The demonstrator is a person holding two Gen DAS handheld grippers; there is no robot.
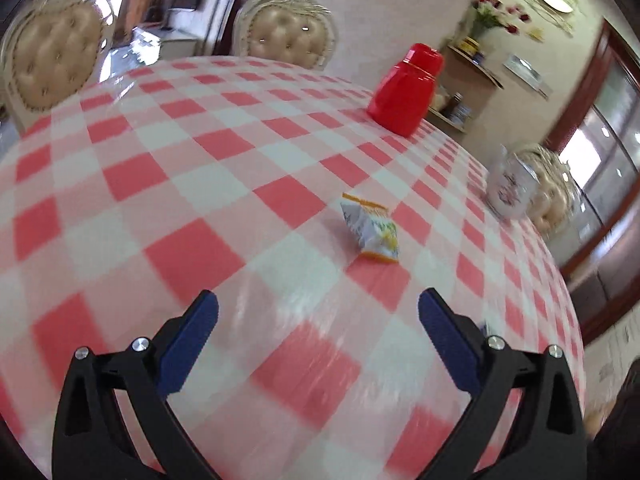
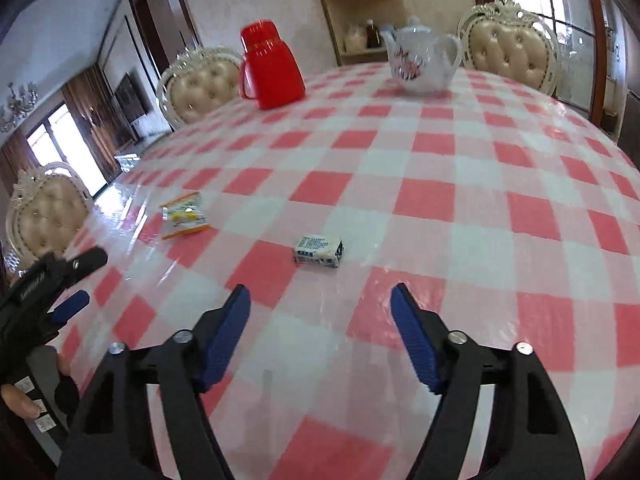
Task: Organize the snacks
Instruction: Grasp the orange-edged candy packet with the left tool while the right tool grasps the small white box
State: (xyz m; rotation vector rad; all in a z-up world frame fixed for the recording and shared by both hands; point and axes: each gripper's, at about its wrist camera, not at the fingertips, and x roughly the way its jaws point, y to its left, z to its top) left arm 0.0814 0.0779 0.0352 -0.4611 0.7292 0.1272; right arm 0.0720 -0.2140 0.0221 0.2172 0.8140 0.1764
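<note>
Both grippers are hovering spread and empty: the right gripper [image 2: 320, 300] is facing a blue-and-white snack pack [image 2: 319, 251], the left gripper [image 1: 318, 308] an orange-edged snack packet [image 1: 371, 232]. On the glossy checked tablecloth [image 2: 440, 200], either wrapper is risking sliding away from a closing finger.

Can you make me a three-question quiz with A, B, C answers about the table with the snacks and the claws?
1. Where is the blue-and-white snack pack?
A. just ahead of the right claw
B. beside the teapot
C. on a chair

2. What colour is the jug?
A. blue
B. red
C. green

3. How is the left claw?
A. shut on a snack
B. holding the teapot
C. open, nothing in it

Answers: A, the pack lies on the checked cloth just beyond the fingertips; B, the jug is red all over; C, only cloth shows between its fingers.
</note>
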